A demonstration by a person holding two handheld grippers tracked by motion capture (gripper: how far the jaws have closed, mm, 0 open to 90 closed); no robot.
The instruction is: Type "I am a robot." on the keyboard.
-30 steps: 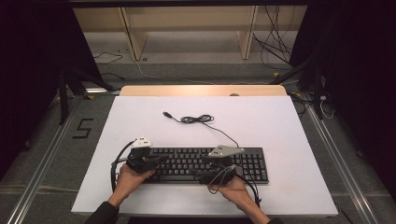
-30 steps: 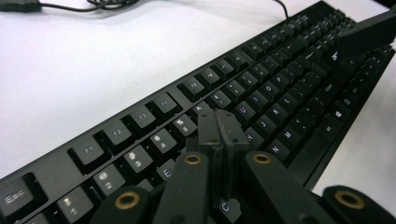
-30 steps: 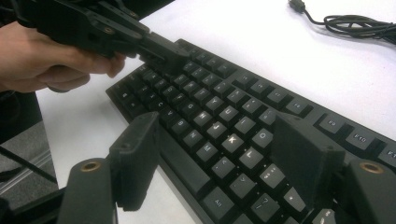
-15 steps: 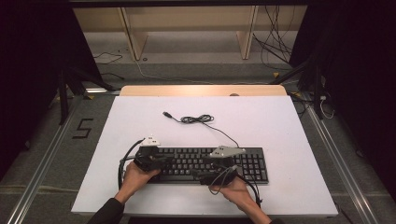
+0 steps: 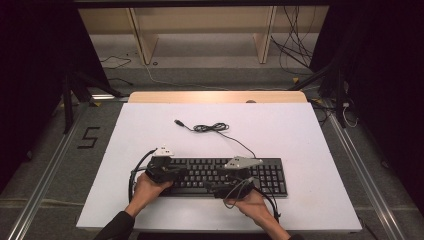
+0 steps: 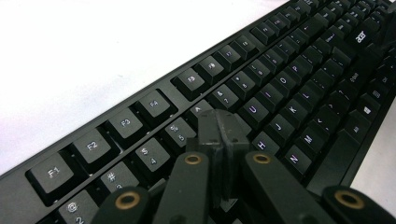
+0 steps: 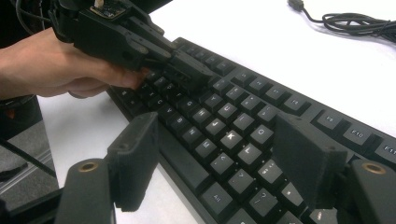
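A black keyboard lies near the front of the white table, and its keys show close up in the left gripper view and the right gripper view. My left gripper is shut with nothing between its jaws. Its joined tips rest on or just above the keys in the keyboard's left half. From the right gripper view, the left gripper points down at the letter keys. My right gripper is open, its jaws spread over the keyboard's front edge near the bottom row.
The keyboard's black cable lies coiled on the table behind it, with its plug loose; the coil also shows in the right gripper view. White table top spreads around. A wooden strip edges the far side.
My left gripper has slid a little to the right, from the keyboard's left end onto the keys. The right gripper has kept still.
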